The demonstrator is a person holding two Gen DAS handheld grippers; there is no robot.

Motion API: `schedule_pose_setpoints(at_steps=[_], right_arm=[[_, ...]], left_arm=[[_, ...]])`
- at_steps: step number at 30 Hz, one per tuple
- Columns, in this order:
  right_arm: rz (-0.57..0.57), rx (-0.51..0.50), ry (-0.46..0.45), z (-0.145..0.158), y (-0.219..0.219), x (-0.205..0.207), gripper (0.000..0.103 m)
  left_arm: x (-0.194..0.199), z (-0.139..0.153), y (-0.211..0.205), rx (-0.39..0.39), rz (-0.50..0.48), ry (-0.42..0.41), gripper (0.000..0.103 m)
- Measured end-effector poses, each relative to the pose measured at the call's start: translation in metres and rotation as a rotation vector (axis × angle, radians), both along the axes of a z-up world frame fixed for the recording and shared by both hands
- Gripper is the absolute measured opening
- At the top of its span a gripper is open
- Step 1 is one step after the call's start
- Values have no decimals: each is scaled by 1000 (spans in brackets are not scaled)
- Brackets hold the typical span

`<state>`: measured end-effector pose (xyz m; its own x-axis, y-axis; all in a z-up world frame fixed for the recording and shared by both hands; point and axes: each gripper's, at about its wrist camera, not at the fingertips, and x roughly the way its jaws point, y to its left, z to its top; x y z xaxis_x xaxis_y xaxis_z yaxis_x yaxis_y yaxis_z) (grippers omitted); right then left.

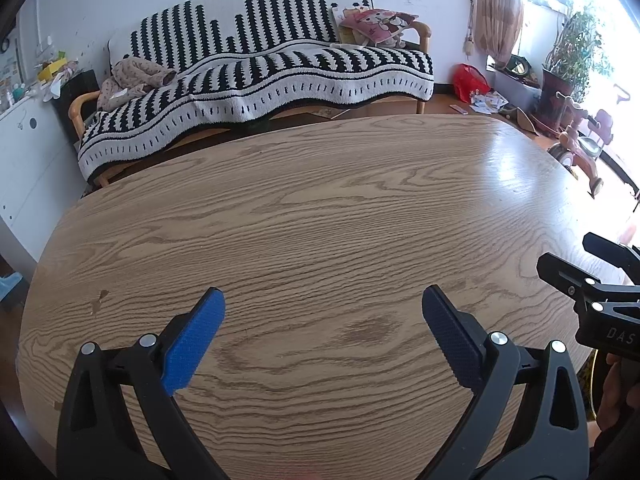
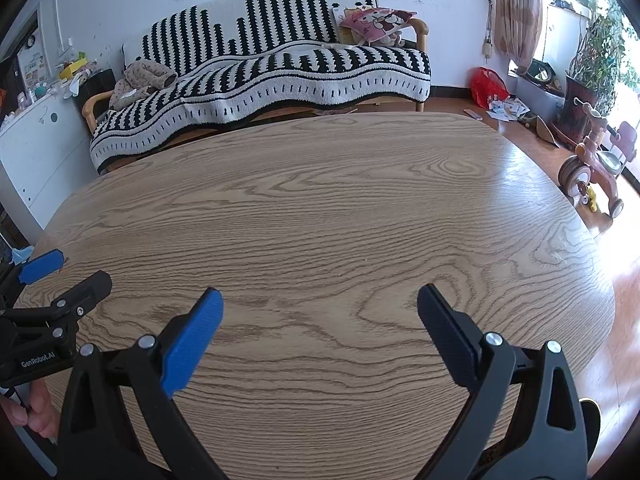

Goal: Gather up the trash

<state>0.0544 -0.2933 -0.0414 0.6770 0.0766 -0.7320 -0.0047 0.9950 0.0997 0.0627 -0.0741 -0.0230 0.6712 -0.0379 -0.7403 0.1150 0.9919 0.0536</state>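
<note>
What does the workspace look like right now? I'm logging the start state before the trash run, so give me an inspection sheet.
Surface: wooden table, bare, with small dark marks near its left edge.
Job's things: nothing seen on the table; scattered papers lie on the floor by a red bag.
Clutter: clothes and a pink cushion on the sofa; odds and ends on the white cabinet.
Grippers: left gripper open, holding nothing; right gripper open, holding nothing; both above the table.
Cables: nothing seen.
Surroundings: tricycle, potted plant, curtain, bright window.
</note>
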Motion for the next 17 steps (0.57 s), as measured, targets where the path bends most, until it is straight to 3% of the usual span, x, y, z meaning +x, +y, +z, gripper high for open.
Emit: schedule_pose_setpoints(at_steps=[17], right_arm=[[5,2,12,-3,-1,3,94]], left_arm=[[1,1,6,-6,1,0,96]])
